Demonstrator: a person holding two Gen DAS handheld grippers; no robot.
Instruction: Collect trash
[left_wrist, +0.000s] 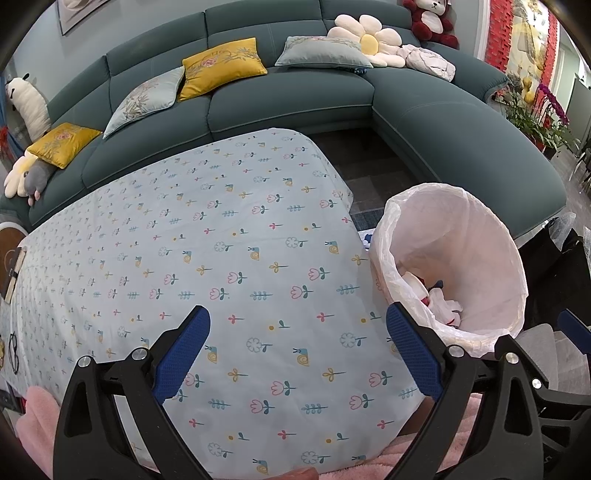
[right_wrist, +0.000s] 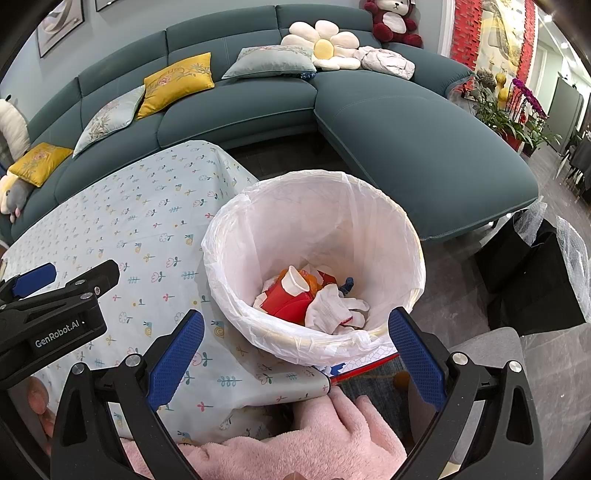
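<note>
In right view only, bin (right_wrist: 314, 266) trash (right_wrist: 310, 299) clear; left gripper (left_wrist: 298, 341), right gripper (right_wrist: 296, 343) wide apart, empty

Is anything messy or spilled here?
Nothing looks spilled. The flower-print tablecloth has no rubbish on the part in view, and the crumpled papers and red scraps all sit inside the white-lined round bin. Both the left gripper and right gripper are open and hold nothing.

The left gripper (right_wrist: 51, 280) carries "GenRobot.AI" in white on its black body.
</note>
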